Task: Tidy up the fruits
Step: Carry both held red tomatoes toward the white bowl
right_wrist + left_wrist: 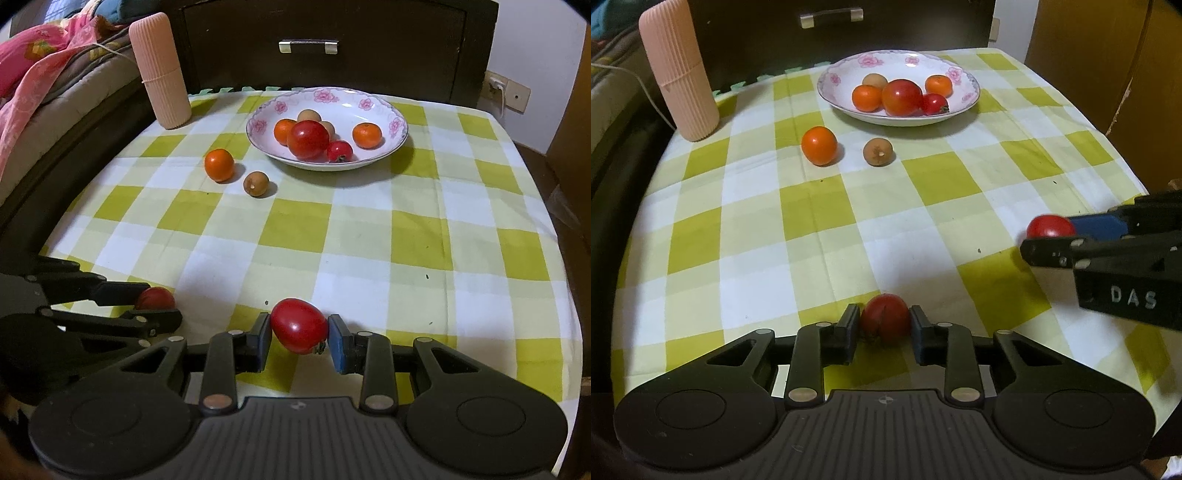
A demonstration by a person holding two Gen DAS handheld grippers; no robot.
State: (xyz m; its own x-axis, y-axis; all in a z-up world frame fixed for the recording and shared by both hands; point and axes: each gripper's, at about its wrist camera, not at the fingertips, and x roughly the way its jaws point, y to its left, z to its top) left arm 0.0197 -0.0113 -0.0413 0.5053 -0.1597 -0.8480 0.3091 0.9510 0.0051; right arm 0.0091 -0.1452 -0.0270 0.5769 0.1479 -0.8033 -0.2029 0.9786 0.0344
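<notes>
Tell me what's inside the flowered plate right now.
The flowered plate holds a big red tomato, a small red one, two oranges and two brownish fruits; anything behind the tomato is hidden.

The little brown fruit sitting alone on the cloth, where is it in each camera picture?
Left wrist view: little brown fruit upper middle, right of the loose orange fruit.
Right wrist view: upper left of centre, again beside it.
Shared landmark: the flowered plate just behind.
</notes>
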